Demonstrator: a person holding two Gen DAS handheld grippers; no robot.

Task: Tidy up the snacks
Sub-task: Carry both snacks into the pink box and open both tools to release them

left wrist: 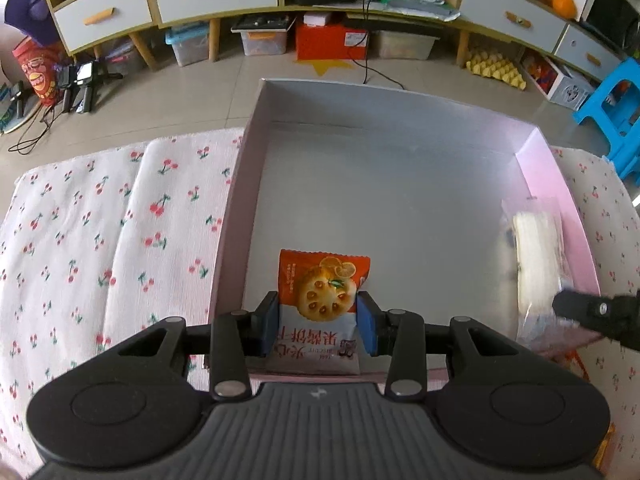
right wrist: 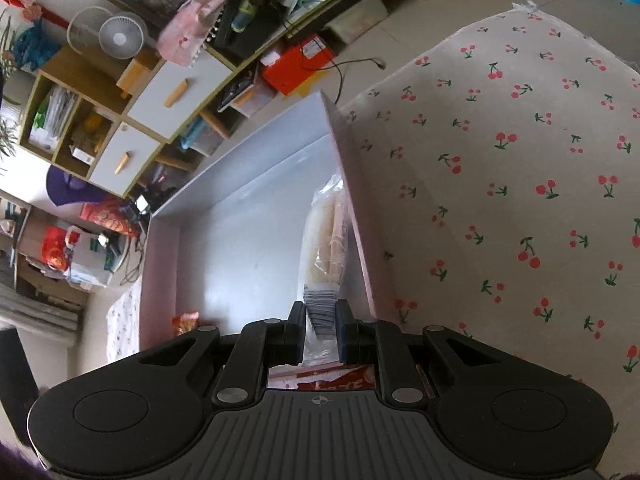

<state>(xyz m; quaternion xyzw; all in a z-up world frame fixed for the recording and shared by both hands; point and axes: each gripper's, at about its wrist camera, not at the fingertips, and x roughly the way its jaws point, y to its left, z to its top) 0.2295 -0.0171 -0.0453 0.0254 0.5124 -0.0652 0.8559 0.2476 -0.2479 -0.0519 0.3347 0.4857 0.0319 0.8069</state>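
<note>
Both grippers angled down into the box [left wrist: 400,120]: left fingers [left wrist: 271,320] clamping biscuit packet [left wrist: 320,300], right fingers [right wrist: 298,328] pinching clear wafer bag [right wrist: 324,240].

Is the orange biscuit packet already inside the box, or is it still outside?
Inside. The orange biscuit packet hangs within the box walls near its front edge, still clamped between the left gripper jaws.

The left gripper [left wrist: 318,322] is a matte black plastic assembly: a ribbed dark grey central housing bearing a small white cross mark, two rounded lobes with circular recessed discs, and paired linkage arms fastened by silver round-headed pins. Its fingers [left wrist: 366,322] carry rectangular blue pads on the inner faces. The right gripper [right wrist: 320,330] is of identical build, with a white crosshair mark on the ribbed housing, silver pins at each linkage joint and triangular cut-outs in the outer arms.
</note>
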